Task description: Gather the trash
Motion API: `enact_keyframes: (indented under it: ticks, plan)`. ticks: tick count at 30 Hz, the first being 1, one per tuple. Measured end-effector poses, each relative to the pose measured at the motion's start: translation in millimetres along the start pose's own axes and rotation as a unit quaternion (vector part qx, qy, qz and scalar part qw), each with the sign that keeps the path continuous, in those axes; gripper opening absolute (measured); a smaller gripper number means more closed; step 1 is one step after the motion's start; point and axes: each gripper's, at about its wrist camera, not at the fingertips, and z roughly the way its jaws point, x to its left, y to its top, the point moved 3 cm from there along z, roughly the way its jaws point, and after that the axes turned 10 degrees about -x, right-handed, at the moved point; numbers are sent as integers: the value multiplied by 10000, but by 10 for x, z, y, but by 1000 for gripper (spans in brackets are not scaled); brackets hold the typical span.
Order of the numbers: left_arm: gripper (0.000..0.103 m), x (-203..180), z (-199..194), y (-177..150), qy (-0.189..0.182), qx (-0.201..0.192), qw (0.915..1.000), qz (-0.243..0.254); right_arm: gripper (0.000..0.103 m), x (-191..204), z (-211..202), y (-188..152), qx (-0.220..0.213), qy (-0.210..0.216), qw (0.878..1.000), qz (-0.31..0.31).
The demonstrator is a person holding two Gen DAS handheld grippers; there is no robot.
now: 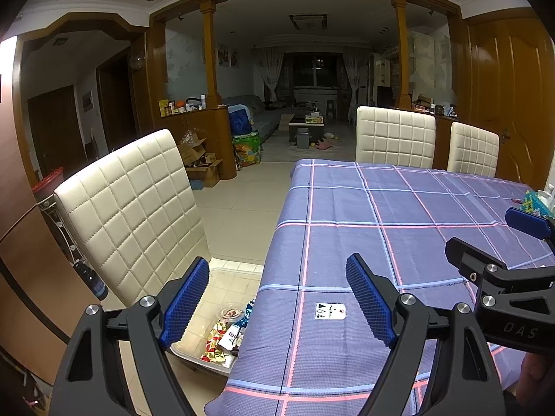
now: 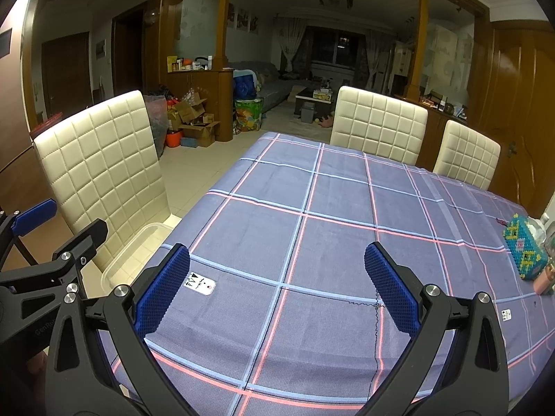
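While wrappers [image 1: 225, 341] fill bin [image 1: 222, 270] | left hand-held gripper [image 1: 277, 298] wide, empty | right hand-held gripper [image 2: 277, 291] wide, empty

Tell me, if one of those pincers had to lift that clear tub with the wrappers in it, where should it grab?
Probably the rim of the clear tub, on the long edge facing the table, coming down from above. The tub sits on the cream chair, its thin lip exposed, while the chair back blocks the far side. The left gripper, open, hangs nearest.

Purple cloth [image 2: 329, 242] with pink and pale-blue checks; cream quilted chairs [image 1: 138, 208]; blue pads [image 2: 163, 294] on black frames; turquoise beaded box [image 2: 525, 253].
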Motion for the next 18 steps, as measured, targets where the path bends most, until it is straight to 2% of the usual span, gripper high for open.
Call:
enact_keyframes:
  ticks: [18]
  plan:
    - [79, -33, -6, -1, -17, 6, 10000, 9, 99, -1, 1, 5, -1, -3, 10000, -7]
